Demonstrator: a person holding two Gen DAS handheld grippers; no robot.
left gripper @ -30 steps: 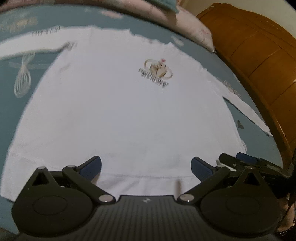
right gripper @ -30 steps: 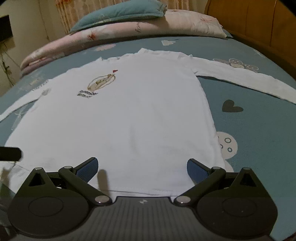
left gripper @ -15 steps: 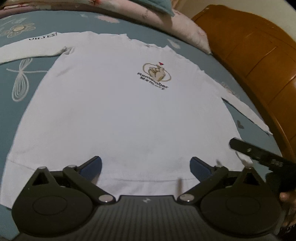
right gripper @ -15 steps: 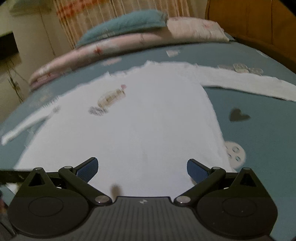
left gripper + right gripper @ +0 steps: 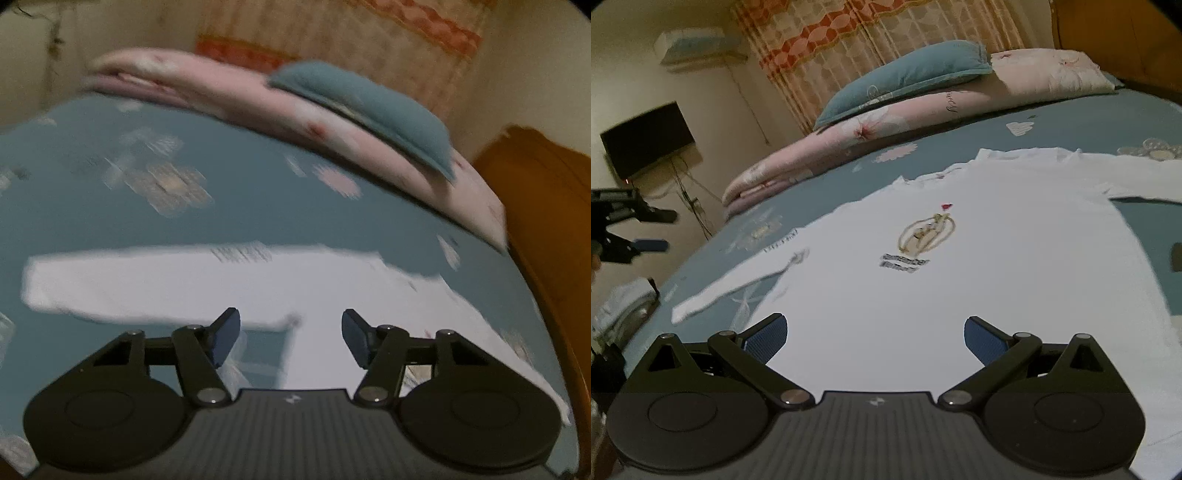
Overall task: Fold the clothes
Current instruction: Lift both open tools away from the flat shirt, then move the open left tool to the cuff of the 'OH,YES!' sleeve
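While the white long-sleeved shirt [image 5: 960, 280] is lying flat, print side up, on the blue patterned bed [image 5: 1108, 122], both claws are hovering above it with nothing between their pads. Going left to right in the right wrist view: a dark screen [image 5: 648, 138] is hanging on the wall, the left claw [image 5: 646, 229] is showing at the far left edge, off the bed and above its side, and the shirt's sleeve [image 5: 738, 284] is stretching out toward that side. Further right, the printed emblem [image 5: 925, 234] is sitting mid-chest, and the other sleeve is running off toward the right edge. At the head of the bed a pink quilt [image 5: 886, 118] is carrying a blue pillow [image 5: 908, 77].

Left claw [image 5: 290, 338]: jaws have just been closing, now standing partly open and empty, pointing over the blurred sleeve [image 5: 155, 284].

Right claw [image 5: 875, 338]: jaws are standing wide open, empty, above the shirt's lower part.
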